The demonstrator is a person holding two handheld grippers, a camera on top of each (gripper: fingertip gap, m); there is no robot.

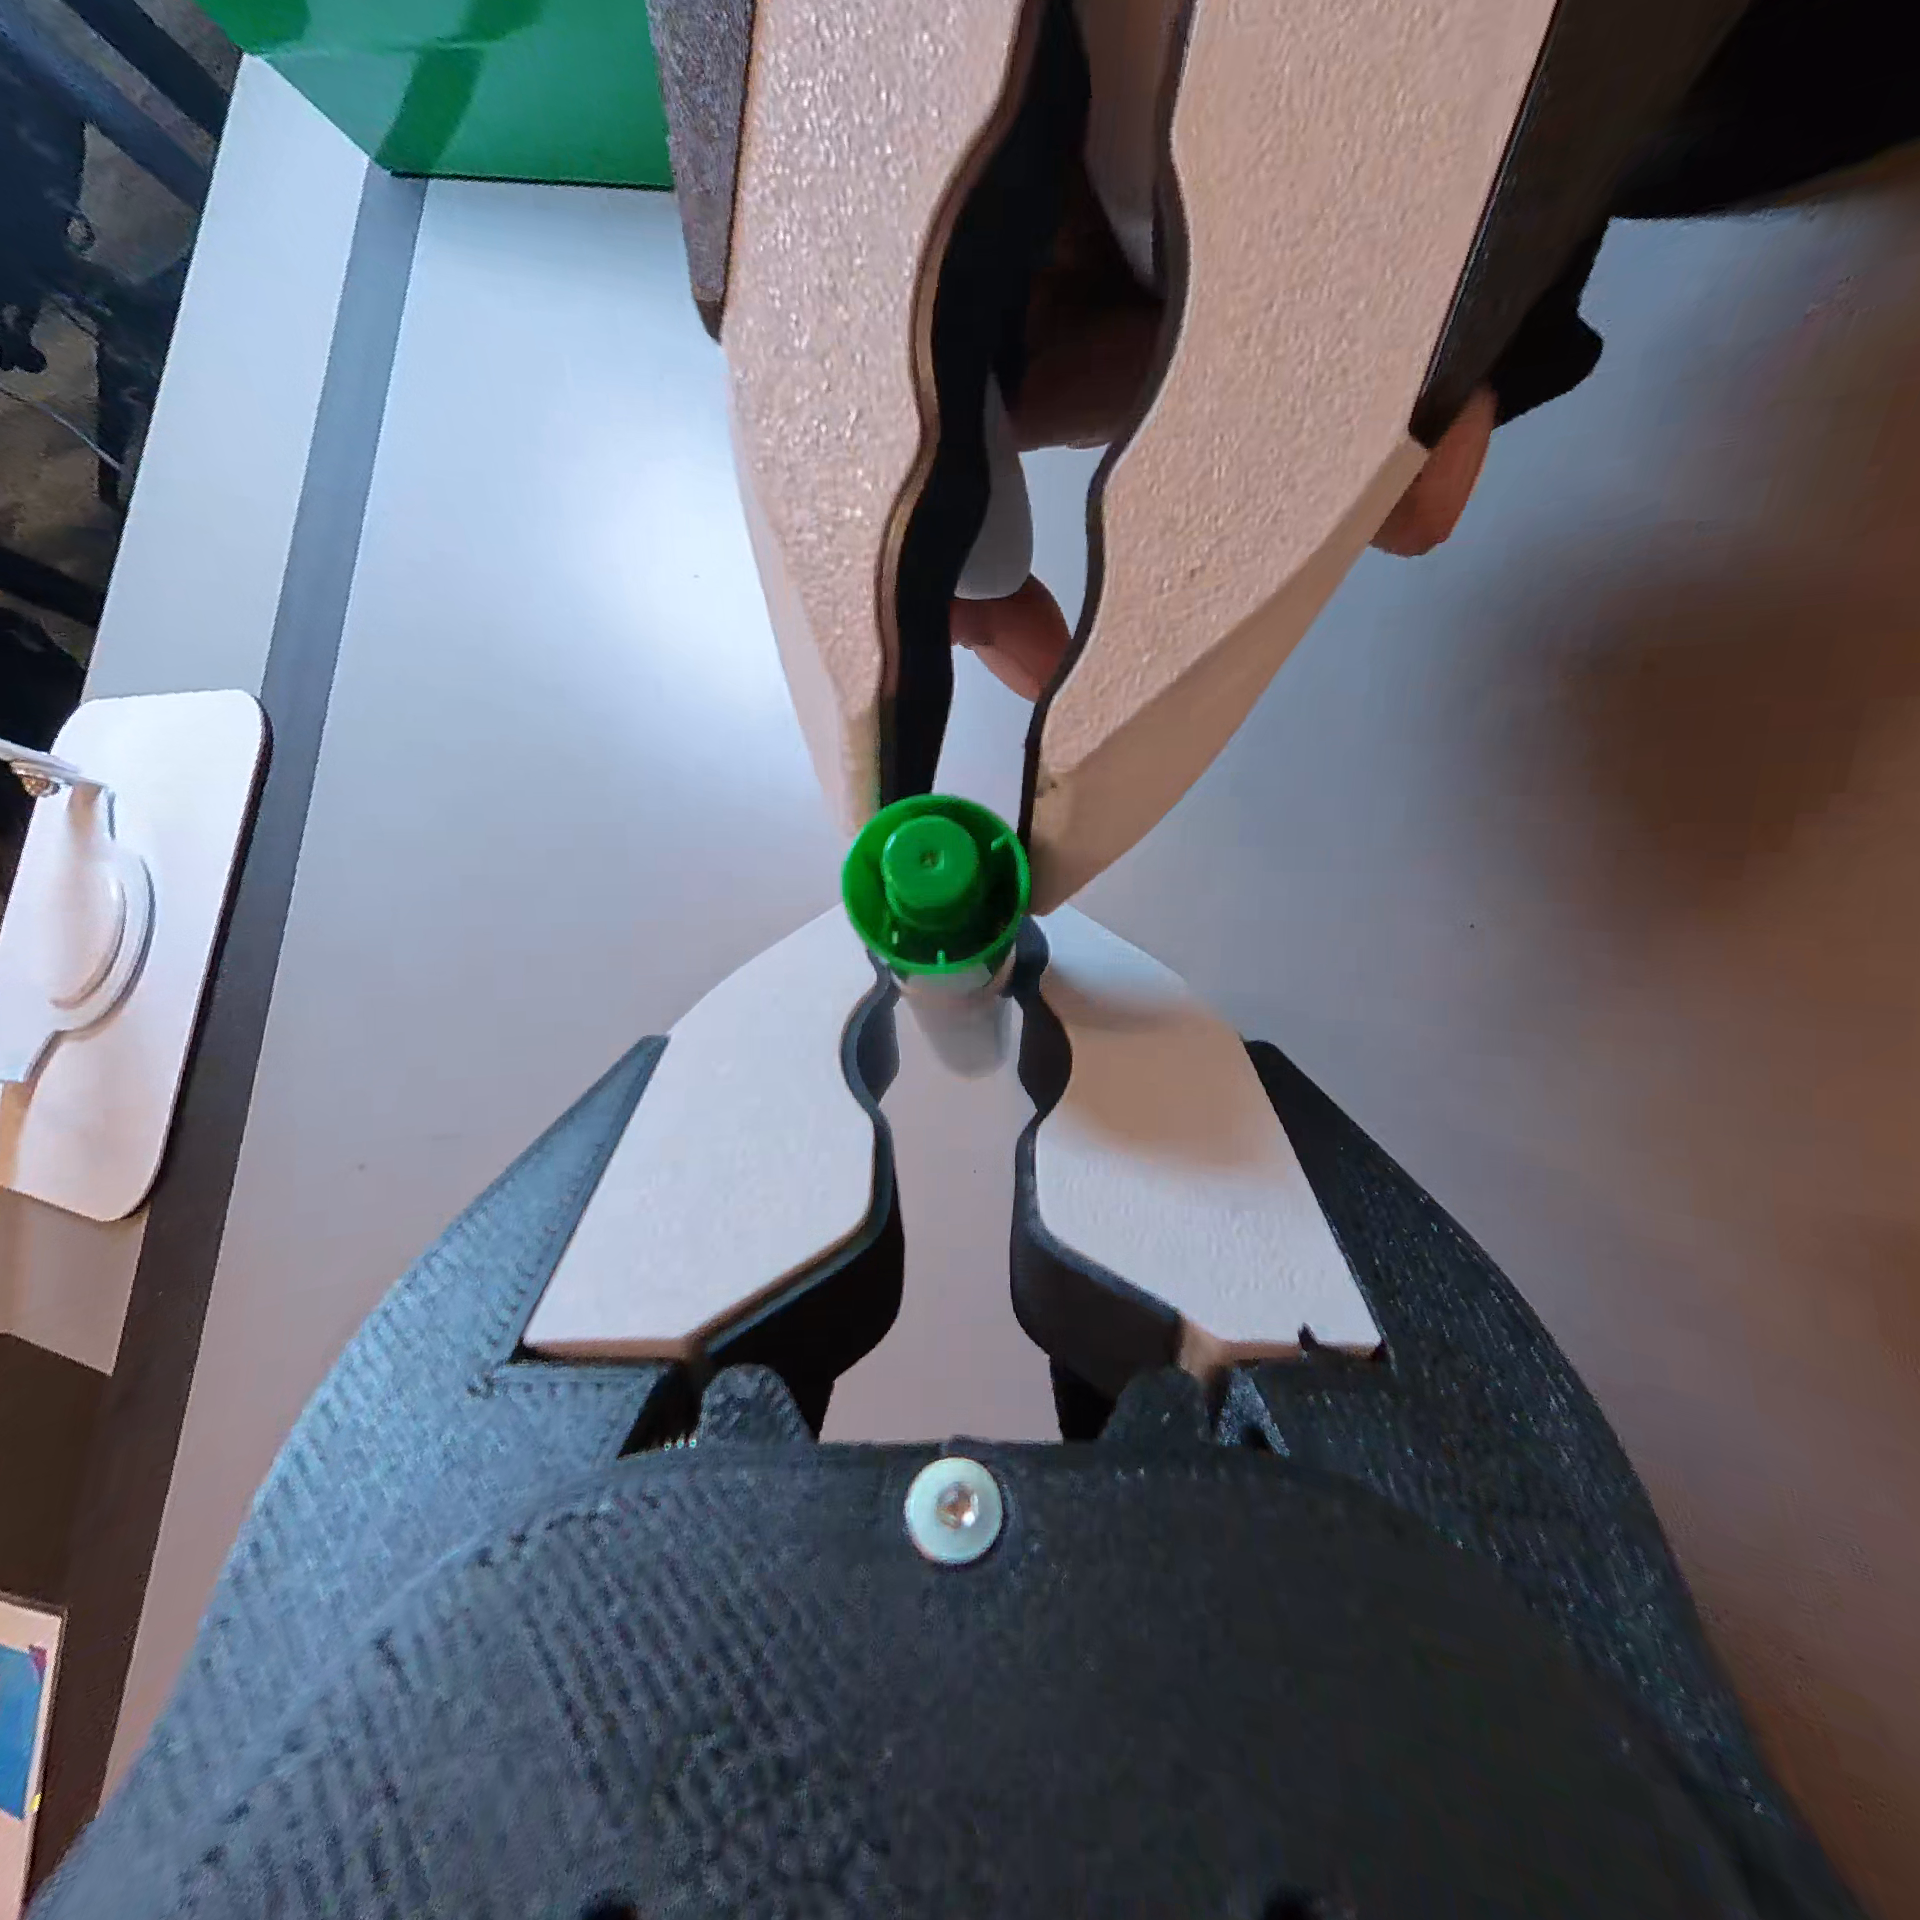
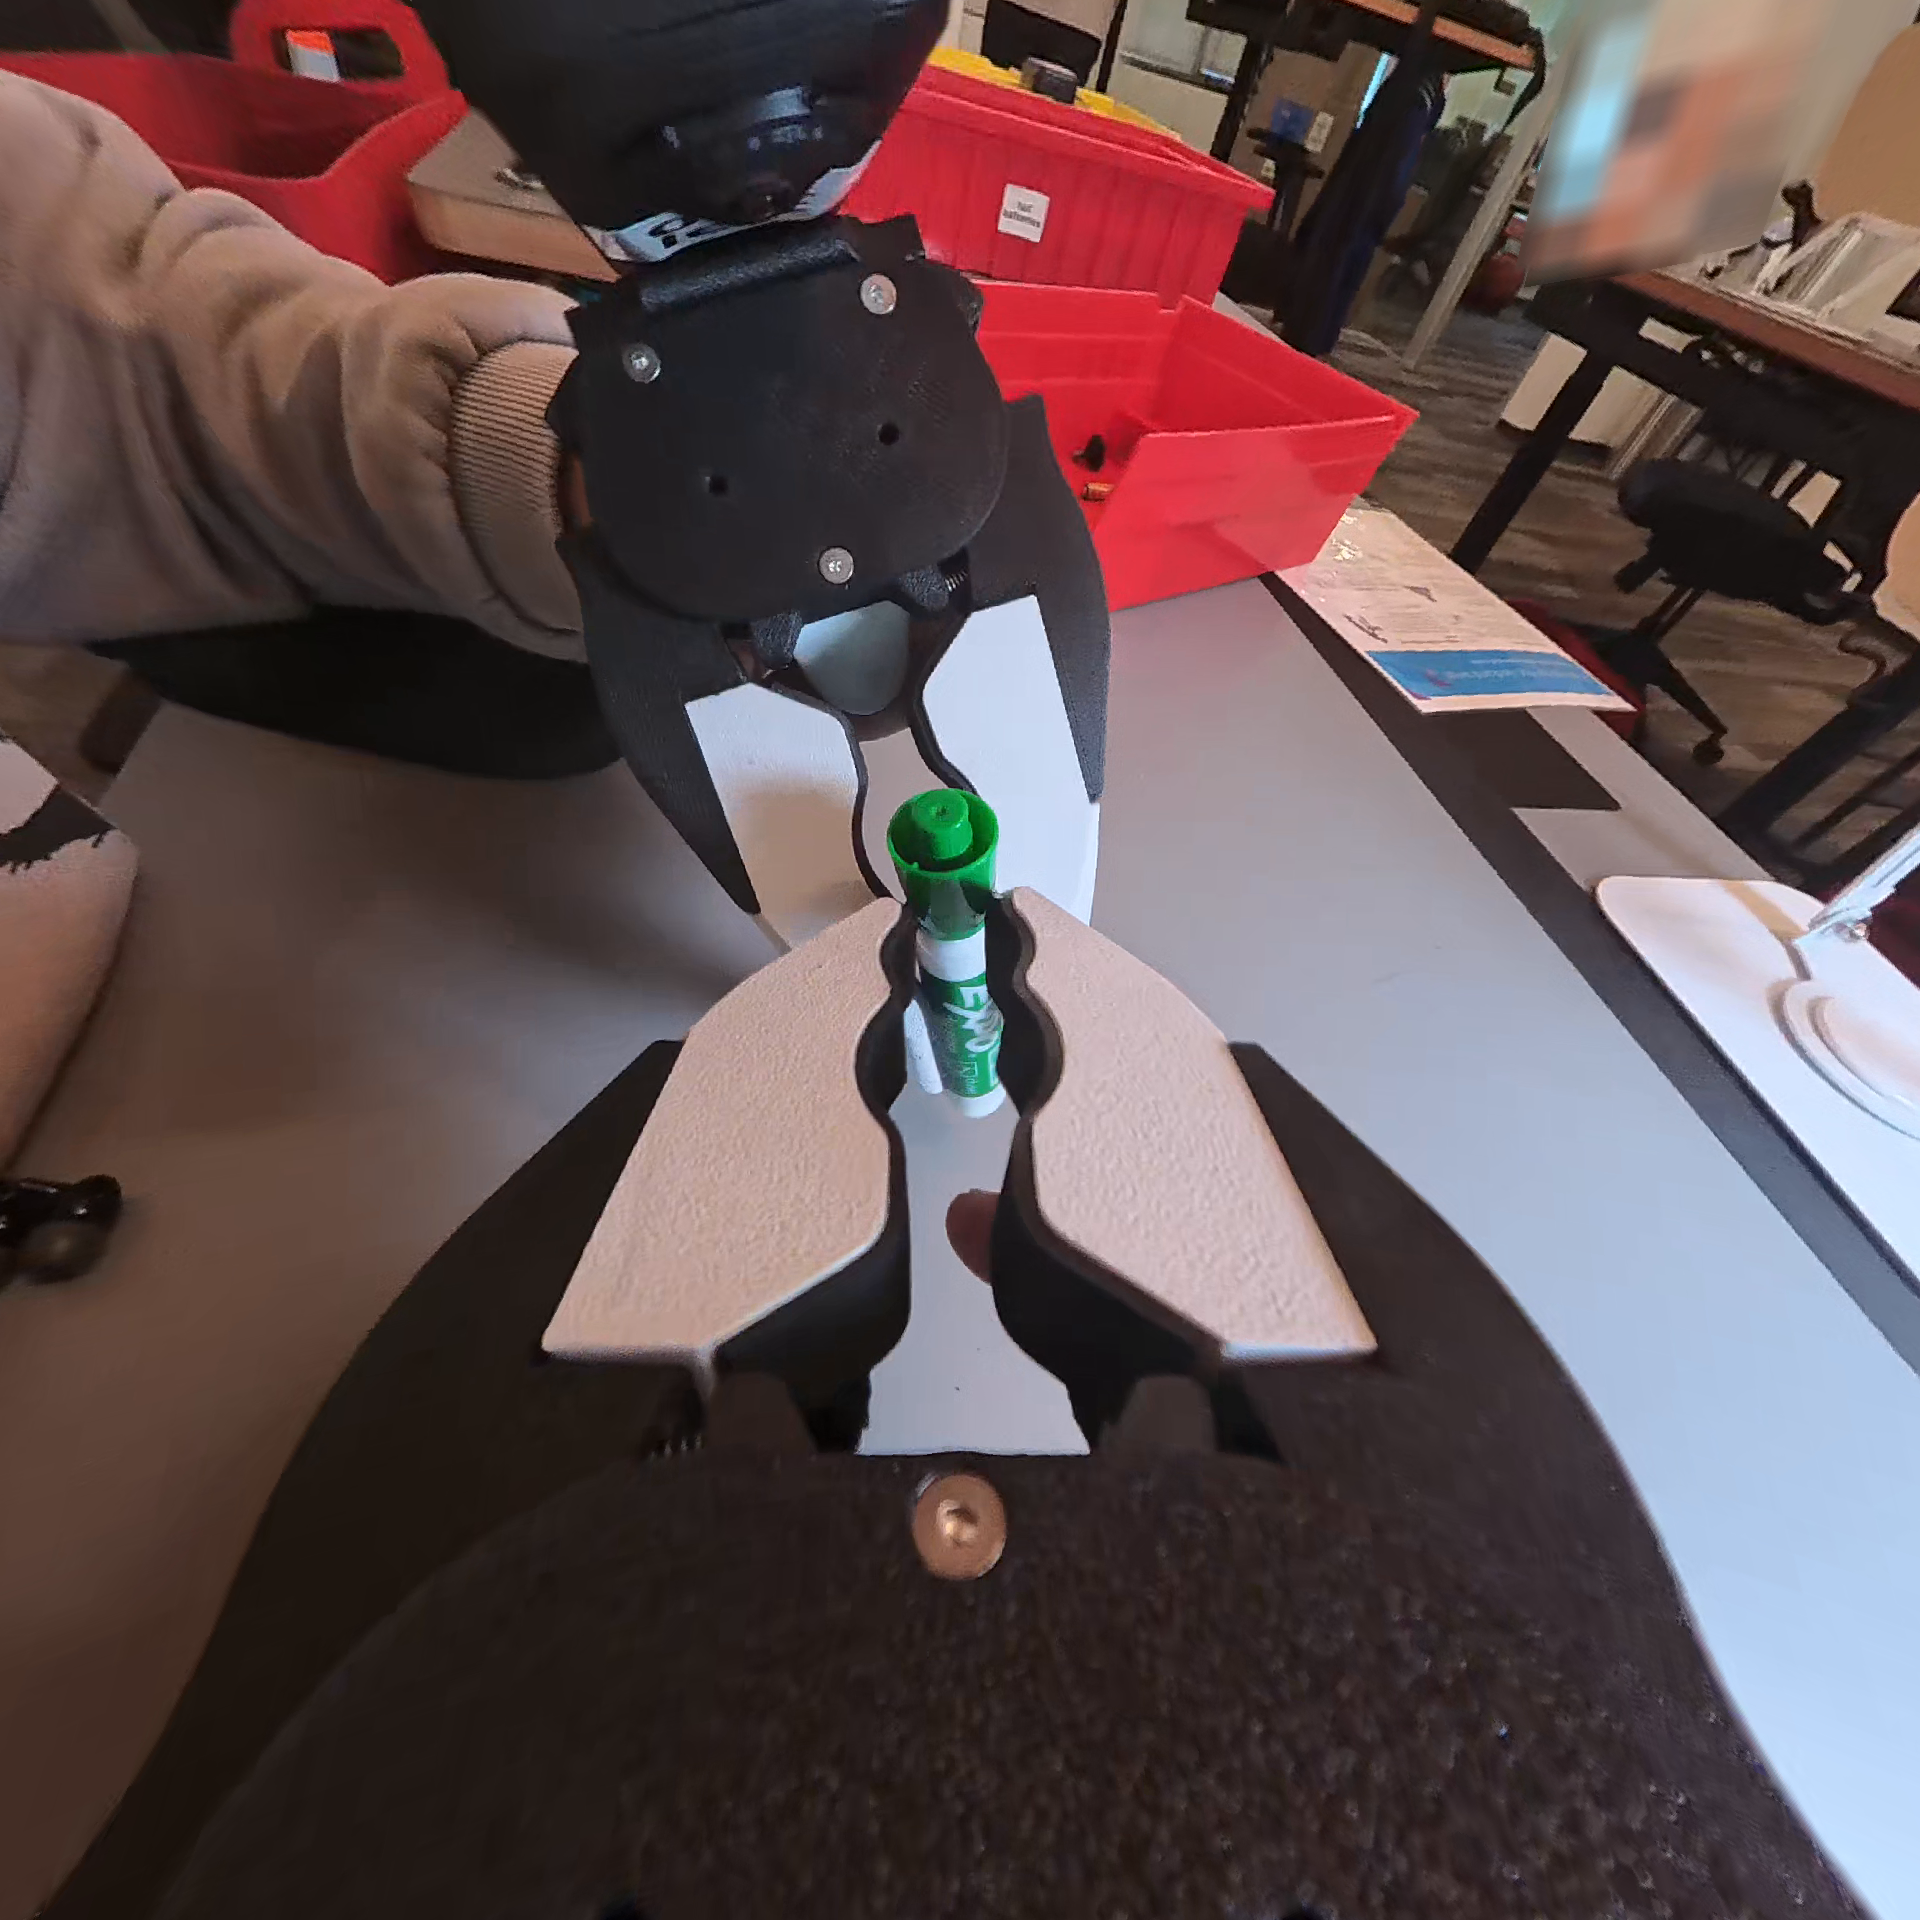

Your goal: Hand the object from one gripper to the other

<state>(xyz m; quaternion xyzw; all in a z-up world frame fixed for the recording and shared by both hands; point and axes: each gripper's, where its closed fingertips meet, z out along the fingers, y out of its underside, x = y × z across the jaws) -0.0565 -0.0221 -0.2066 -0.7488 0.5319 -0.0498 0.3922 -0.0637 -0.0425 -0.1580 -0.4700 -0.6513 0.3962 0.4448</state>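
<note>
Right wrist view: both right gripper (image 2: 951, 935) and left gripper (image 2: 925, 894) clasp green marker (image 2: 951, 935)

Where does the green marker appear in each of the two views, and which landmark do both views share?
Left wrist view: the green marker is at the centre, seen cap end on, where the left gripper and right gripper meet.
Right wrist view: it stands upright just above the centre, between the right gripper's tips.
Shared landmark: the white base plate on the grey table, at the left edge in the left view, at the right edge in the other.
</note>
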